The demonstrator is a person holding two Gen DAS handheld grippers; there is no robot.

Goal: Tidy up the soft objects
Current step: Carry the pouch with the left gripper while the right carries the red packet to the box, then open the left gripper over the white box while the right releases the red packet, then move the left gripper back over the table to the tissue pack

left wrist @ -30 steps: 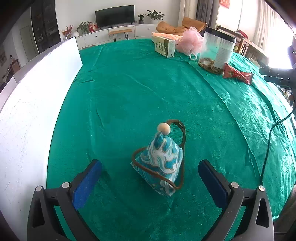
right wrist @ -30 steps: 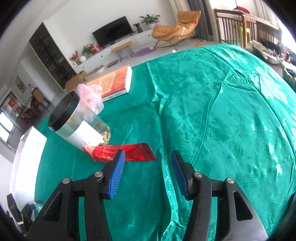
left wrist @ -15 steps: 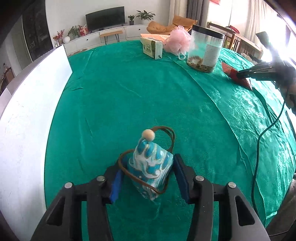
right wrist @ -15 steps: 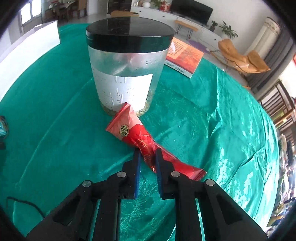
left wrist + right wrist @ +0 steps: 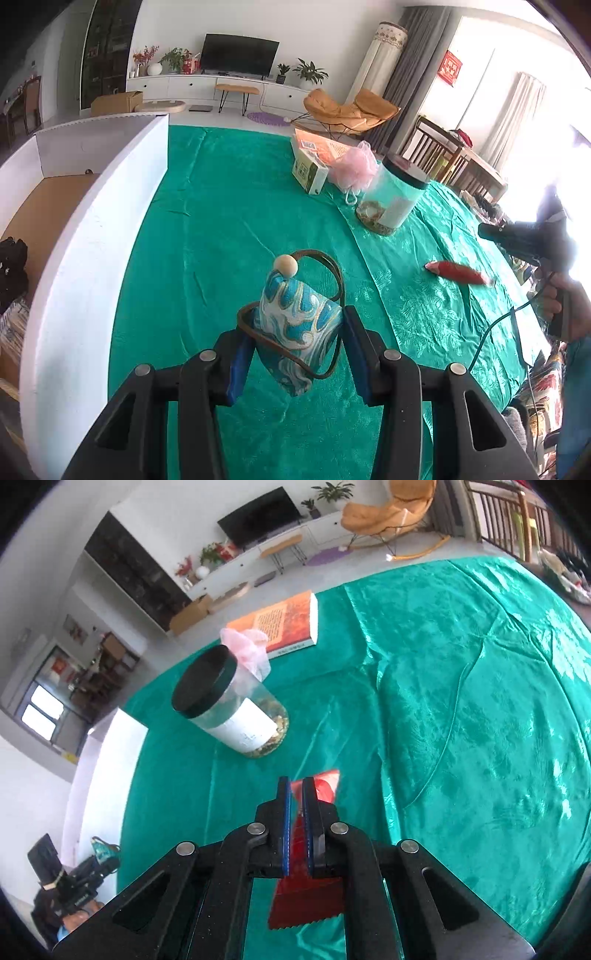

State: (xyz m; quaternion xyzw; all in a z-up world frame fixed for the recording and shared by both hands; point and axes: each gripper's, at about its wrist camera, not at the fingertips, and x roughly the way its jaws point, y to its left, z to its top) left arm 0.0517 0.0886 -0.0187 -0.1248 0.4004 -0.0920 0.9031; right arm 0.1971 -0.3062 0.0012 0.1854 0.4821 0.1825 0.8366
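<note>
From the left wrist view, the left gripper [image 5: 297,354] is clamped on a small blue-and-white patterned pouch [image 5: 297,325], one blue pad pressed to each side of it. The pouch hangs between the fingers, clear of the green-clothed worktop [image 5: 221,229], with its wooden bead [image 5: 285,266] at the top and its brown cord [image 5: 325,266] looping out beyond the fingertips. A white box [image 5: 92,206] stands along the left edge of the worktop. Farther off are a clear jar [image 5: 391,201] with a dark lid, a pink mesh sponge [image 5: 356,168] just beside it, a small green carton [image 5: 309,173] and a book [image 5: 325,146]. To the right, the red sachet [image 5: 458,272] hangs above the cloth, blurred, and the right gripper beyond it is lost in glare. From the right wrist view, the right gripper [image 5: 296,794] has its jaws together on the red sachet [image 5: 306,897], which runs between the two blue pads, a short end showing past the fingertips and the longer serrated end hanging below them. The jar [image 5: 236,709] stands on the worktop [image 5: 461,701] ahead of the fingertips, apart from them, with the sponge [image 5: 249,650] and book [image 5: 284,626] behind it. At the lower left the left gripper [image 5: 98,864] appears small with the pouch [image 5: 102,851] at its tip.
</note>
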